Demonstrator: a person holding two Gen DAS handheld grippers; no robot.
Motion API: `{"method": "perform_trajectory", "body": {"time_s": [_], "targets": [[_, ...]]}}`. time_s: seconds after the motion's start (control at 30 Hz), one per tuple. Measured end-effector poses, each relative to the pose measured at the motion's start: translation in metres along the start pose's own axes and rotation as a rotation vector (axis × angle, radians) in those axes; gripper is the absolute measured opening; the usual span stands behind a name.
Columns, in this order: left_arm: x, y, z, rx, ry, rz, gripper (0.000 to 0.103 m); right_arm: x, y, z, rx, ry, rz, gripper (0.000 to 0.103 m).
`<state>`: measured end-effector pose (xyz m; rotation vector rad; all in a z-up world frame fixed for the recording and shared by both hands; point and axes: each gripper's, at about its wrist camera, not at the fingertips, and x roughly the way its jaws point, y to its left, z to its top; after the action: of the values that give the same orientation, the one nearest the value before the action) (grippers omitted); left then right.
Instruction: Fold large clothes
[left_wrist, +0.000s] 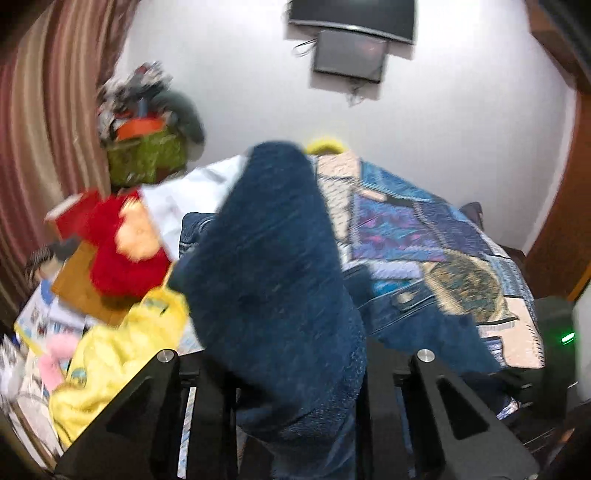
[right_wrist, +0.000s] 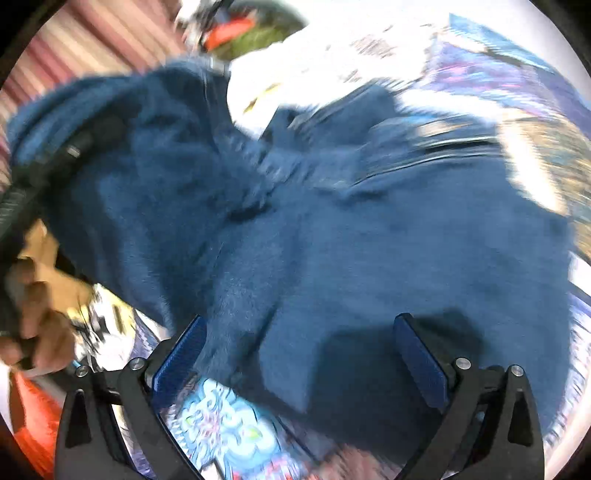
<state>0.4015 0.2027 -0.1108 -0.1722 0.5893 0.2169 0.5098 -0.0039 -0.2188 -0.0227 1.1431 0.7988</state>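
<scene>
A large dark blue fleece garment (left_wrist: 273, 258) lies over the bed, and one part of it rises up in a thick fold. In the left wrist view my left gripper (left_wrist: 299, 376) is shut on that fold, with the cloth bunched between its black fingers. In the right wrist view the same blue garment (right_wrist: 332, 229) fills the middle. My right gripper (right_wrist: 301, 363) hangs just above it, its blue pads (right_wrist: 181, 362) wide apart and pressing on nothing. At the left edge a person's hand (right_wrist: 37, 317) shows, blurred.
A patchwork quilt (left_wrist: 424, 229) covers the bed. On the left lie a red plush toy (left_wrist: 125, 251), a yellow cloth (left_wrist: 110, 354), a white cloth (left_wrist: 177, 199) and a green bag (left_wrist: 147, 155) by a striped curtain (left_wrist: 44, 110). A screen (left_wrist: 351, 22) hangs on the wall.
</scene>
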Motion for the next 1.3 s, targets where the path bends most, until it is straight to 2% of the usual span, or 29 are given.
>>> {"method": "perform_trajectory", "body": {"time_s": [0.17,0.3,0.37,0.47,0.57,0.67,0.8,0.87,0.93,1.0,1.03,1.17,1.3], "targets": [[0.003,-0.079,0.007,0.122,-0.012,-0.087,0.018,-0.090,-0.055,-0.013,0.088,-0.145,-0.113,0.101],[0.009,-0.146,-0.015,0.248,0.015,-0.160,0.018,-0.139,-0.090,-0.038,0.165,-0.197,-0.164,0.101],[0.015,-0.171,-0.034,0.305,0.063,-0.188,0.018,-0.155,-0.104,-0.051,0.195,-0.211,-0.200,0.101],[0.031,-0.196,-0.076,0.390,0.202,-0.238,0.018,-0.172,-0.118,-0.071,0.220,-0.216,-0.216,0.101],[0.033,-0.206,-0.107,0.481,0.250,-0.221,0.019,-0.181,-0.121,-0.086,0.240,-0.217,-0.220,0.101],[0.021,-0.205,-0.117,0.529,0.242,-0.209,0.023,-0.185,-0.120,-0.093,0.241,-0.220,-0.218,0.101],[0.012,-0.196,-0.110,0.490,0.283,-0.225,0.034,-0.182,-0.110,-0.088,0.205,-0.232,-0.213,0.101],[0.002,-0.183,-0.100,0.433,0.306,-0.298,0.050,-0.180,-0.102,-0.081,0.187,-0.240,-0.200,0.101],[-0.012,-0.174,-0.093,0.393,0.301,-0.344,0.075,-0.178,-0.091,-0.073,0.167,-0.247,-0.181,0.101],[-0.032,-0.163,-0.085,0.391,0.254,-0.350,0.080,-0.174,-0.079,-0.062,0.141,-0.257,-0.160,0.101],[-0.039,-0.158,-0.082,0.400,0.233,-0.343,0.082,-0.171,-0.072,-0.056,0.126,-0.260,-0.150,0.101],[-0.055,-0.125,-0.063,0.387,0.151,-0.229,0.092,-0.150,-0.044,-0.039,0.070,-0.249,-0.116,0.101],[-0.035,-0.082,-0.053,0.288,0.160,-0.124,0.093,-0.117,-0.027,-0.029,0.027,-0.200,-0.105,0.101]]}}
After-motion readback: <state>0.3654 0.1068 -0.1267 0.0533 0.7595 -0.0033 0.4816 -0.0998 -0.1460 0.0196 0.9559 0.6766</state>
